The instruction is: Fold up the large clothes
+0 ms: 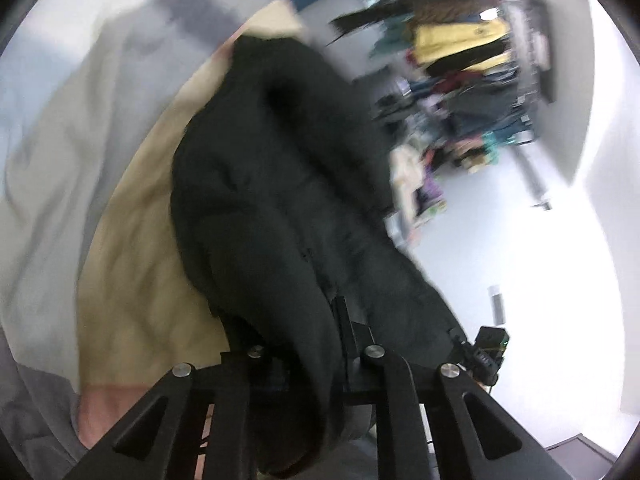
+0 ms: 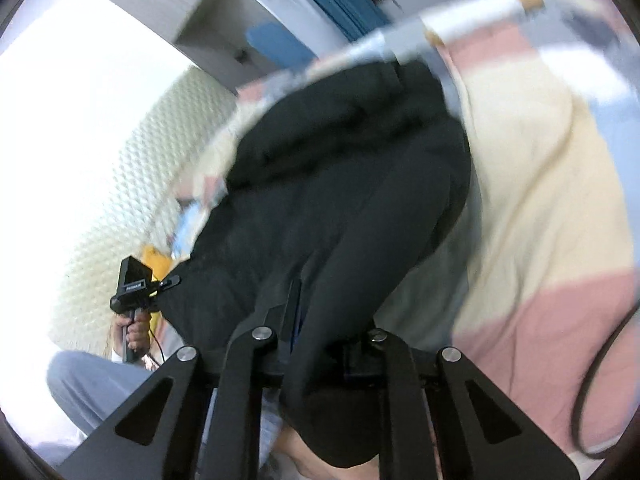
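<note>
A large black padded jacket (image 1: 280,184) hangs lifted above a bed with a pastel patchwork cover (image 1: 136,264). My left gripper (image 1: 320,320) is shut on a fold of the jacket, which drapes over its fingers. In the right wrist view the same jacket (image 2: 352,184) stretches away from my right gripper (image 2: 316,320), which is shut on another part of its edge. The left gripper with its camera box (image 2: 134,280) and the hand holding it show at the jacket's far corner. Both views are motion-blurred.
The bed cover (image 2: 540,184) has cream, pink and pale blue blocks. A rack of colourful hanging clothes (image 1: 464,80) stands beyond the bed over a white floor (image 1: 540,260). A white textured wall panel (image 2: 132,184) is at left. A black cable (image 2: 592,376) loops at right.
</note>
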{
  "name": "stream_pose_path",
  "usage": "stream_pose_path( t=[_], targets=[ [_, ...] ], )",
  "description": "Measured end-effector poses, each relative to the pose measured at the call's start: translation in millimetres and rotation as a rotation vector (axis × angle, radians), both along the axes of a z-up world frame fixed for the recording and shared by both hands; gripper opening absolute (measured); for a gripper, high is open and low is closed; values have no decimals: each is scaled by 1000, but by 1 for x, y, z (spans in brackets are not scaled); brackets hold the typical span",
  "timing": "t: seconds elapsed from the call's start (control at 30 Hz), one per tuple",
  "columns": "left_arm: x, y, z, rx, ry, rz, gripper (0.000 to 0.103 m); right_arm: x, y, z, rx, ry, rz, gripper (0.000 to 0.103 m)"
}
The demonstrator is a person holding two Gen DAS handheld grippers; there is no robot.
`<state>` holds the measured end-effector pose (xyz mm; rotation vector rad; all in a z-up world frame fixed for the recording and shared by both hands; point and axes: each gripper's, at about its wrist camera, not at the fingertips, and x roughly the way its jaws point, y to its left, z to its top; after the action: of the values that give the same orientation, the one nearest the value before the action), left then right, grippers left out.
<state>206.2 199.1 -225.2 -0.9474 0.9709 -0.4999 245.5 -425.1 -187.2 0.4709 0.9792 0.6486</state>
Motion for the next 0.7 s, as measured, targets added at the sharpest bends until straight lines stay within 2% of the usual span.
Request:
stream_pose_path(
  t=[0.17,0.27,0.5,0.7],
  targets=[
    [0,17,84,6,-117,65,11,8,-6,70,20,-124,-32,12],
    [-6,28,115,-3,-153,88,11,2,-10,101,44,-179,-38,12],
    [-47,42,164,-7,-216,84,10,-30,-16,143,95,-250,-45,12],
    [-81,40,192,9,-241,85,10,-70,-17,169,108,-290,-13,12]
  ],
)
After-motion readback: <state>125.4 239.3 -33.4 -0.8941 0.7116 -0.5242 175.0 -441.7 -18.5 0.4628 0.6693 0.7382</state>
